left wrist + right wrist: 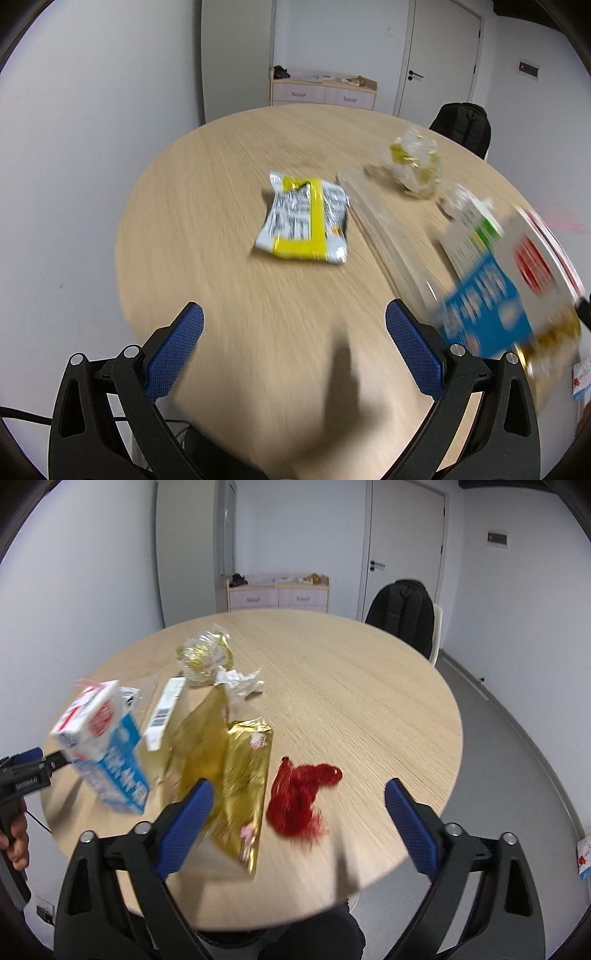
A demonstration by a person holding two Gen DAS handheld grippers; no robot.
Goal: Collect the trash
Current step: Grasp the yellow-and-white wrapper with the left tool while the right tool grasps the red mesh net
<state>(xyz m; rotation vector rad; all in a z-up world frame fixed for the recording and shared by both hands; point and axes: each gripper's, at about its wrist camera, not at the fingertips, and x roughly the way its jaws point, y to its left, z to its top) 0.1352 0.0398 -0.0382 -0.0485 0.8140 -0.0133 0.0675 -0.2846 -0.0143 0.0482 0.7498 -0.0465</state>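
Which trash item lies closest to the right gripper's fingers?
The gold foil wrapper, lying by the right gripper's left finger; the red mesh lies farther ahead.

One round wooden table [369, 709] carries one white-and-yellow snack packet [304, 221], one blue-and-white milk carton [105, 746], one gold foil wrapper [240, 786] and one red mesh net [299, 797] at its 3 o'clock. Toward 12 o'clock lie one crumpled clear-and-gold wrapper [205, 657], one crumpled white tissue [242, 681] and one flat white barcoded box [164, 712]. Beyond the table stand one dark-draped chair [402, 613], one pink-drawered cabinet [279, 594] and one door [404, 542].
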